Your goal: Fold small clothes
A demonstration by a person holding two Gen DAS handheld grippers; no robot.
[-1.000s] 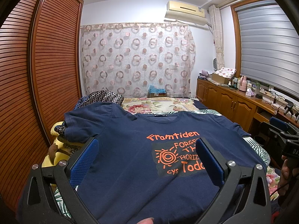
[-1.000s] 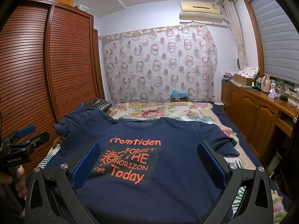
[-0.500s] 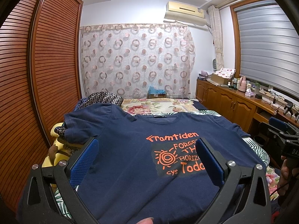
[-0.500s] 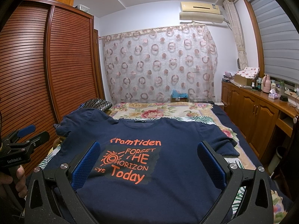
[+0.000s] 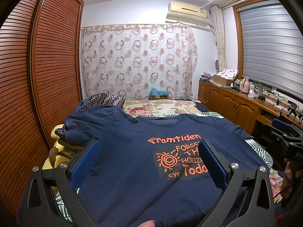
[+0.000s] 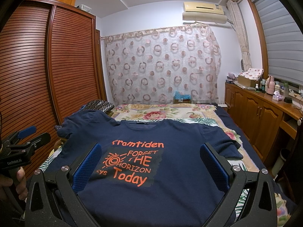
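T-shirt point(image 6: 170, 170) lies spread face-up on the bed point(image 6: 170, 111), collar toward 12 o'clock, ready for folding; left tool point(image 5: 145, 158) and right tool point(image 6: 149, 162) hover above it, fingers apart, gripping nothing.

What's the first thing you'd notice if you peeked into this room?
The navy T-shirt spread flat on the bed, with bright orange writing and a swirly sun on its chest. Next, the open blue-padded left hand-held gripper and right hand-held gripper hovering near its bottom edge.
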